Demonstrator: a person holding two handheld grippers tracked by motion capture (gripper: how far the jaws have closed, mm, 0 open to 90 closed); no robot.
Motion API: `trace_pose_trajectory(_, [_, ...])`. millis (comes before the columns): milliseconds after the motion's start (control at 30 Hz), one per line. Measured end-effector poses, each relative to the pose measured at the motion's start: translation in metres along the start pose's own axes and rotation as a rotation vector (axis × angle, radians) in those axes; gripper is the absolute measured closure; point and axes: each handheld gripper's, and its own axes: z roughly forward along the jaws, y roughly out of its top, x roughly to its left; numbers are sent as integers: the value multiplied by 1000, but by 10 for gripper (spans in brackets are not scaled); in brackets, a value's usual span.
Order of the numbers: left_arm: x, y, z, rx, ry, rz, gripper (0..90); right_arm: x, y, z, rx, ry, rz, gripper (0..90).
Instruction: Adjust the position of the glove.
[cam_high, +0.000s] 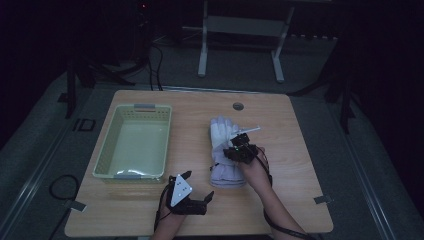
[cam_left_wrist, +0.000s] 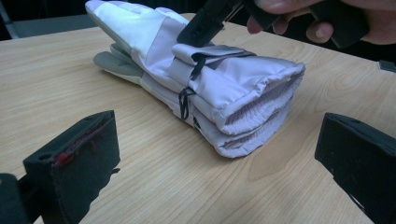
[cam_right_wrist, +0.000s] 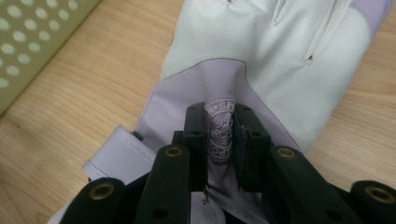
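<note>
While the right gripper (cam_right_wrist: 219, 135) pinches a fold of the top glove (cam_high: 225, 150) at table (cam_high: 295, 150) center, 2 gloves lie stacked; left gripper (cam_high: 197, 187) hovers nearby, jaws spread, empty. Basket (cam_high: 135, 142) sits left.

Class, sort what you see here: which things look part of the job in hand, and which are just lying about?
Part of the job, as it appears:
- pair of gloves, stacked on the table
- right hand-held gripper, pinching the top glove's fabric
- left hand-held gripper, open, near the cuffs
- green basket, possibly the destination

Lying about:
- white frame on the floor behind
</note>
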Motion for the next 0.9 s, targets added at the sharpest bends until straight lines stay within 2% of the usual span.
trace_pose_trajectory(133, [0,0,0,0,1,3,0,-3,-2,0,11,12,-12,746])
trace_pose_trajectory(300, [0,0,0,0,1,-7,0,-10,-7,-6,12,-17,-38,736])
trace_pose_trajectory(400, [1,0,0,2,2,-9,0,-16,-10,-10,10,-36,-23,721])
trace_pose_trajectory(500, [1,0,0,2,2,-15,0,-19,-10,-11,3,-23,-16,681])
trace_pose_trajectory(567, [2,0,0,3,7,-16,0,-19,-9,-14,0,4,-43,654])
trace_pose_trajectory(700, [3,0,0,5,6,-22,0,-19,-9,-17,4,10,-75,613])
trace_pose_trajectory(900, [3,0,0,-1,11,-30,0,-25,-11,-30,-68,22,-79,339])
